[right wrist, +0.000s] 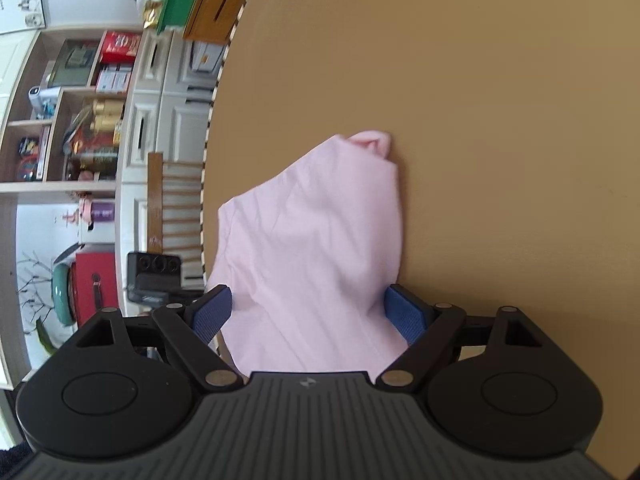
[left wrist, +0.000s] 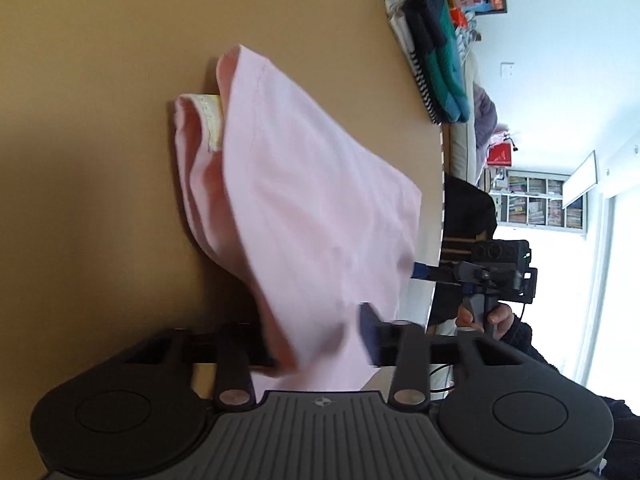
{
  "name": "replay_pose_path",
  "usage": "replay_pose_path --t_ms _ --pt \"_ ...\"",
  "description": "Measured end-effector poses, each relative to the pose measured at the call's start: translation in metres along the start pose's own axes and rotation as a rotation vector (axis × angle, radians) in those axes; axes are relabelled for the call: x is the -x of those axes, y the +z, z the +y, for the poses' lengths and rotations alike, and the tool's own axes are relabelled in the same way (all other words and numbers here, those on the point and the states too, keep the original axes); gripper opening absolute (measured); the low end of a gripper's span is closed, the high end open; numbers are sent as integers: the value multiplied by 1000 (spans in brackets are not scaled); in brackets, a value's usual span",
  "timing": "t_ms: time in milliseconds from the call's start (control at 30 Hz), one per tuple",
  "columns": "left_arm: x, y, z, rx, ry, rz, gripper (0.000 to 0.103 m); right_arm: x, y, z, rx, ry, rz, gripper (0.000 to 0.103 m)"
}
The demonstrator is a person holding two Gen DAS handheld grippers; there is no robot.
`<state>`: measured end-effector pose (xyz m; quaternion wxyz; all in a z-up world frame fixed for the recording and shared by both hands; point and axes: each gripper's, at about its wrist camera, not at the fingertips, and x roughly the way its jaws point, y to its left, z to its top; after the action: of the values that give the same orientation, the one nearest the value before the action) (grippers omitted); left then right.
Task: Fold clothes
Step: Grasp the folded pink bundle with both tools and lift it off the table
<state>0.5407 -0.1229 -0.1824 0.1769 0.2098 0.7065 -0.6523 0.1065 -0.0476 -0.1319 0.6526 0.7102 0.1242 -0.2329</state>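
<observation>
A pale pink garment lies partly folded on the tan table, its cream neck label showing at the far end. Its near edge rises off the table and runs between the fingers of my left gripper. Those jaws stand partly apart; the blue right pad is blurred and cloth hides the left finger. In the right wrist view the pink garment passes between the wide-open jaws of my right gripper. The right gripper touches the cloth's edge at the table rim.
A pile of folded clothes sits at the table's far edge. A person's hand holds the right gripper's handle. A wooden box stands by the table rim, a slatted chair beside it, shelves beyond.
</observation>
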Motion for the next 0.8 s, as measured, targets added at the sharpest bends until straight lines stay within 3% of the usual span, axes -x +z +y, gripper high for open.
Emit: replay_pose_path --t_ms 67,167,200,267,300,400,600,800 --pt "-4 -2 3 4 -20 -8 26 -6 0 2 7 13 15 82" --pt "-4 -5 4 9 -23 -21 26 -14 0 5 31 18 34 68" --pt "-4 -6 4 12 -23 -25 26 -18 -1 5 34 14 38 58" --pt "-4 -8 3 17 -20 -35 26 -21 -5 6 47 -6 24 18" --pt "-4 -9 3 20 -17 -42 26 -22 -7 6 54 -17 17 15" --pt "-2 -16 -1 25 0 -72 26 -25 -13 7 71 -43 -8 15" --pt "4 -35 -26 -13 27 -128 25 0 -21 22 119 -16 -89 15" --pt "14 -40 -69 -59 -46 -212 23 38 -11 48 184 4 -140 15"
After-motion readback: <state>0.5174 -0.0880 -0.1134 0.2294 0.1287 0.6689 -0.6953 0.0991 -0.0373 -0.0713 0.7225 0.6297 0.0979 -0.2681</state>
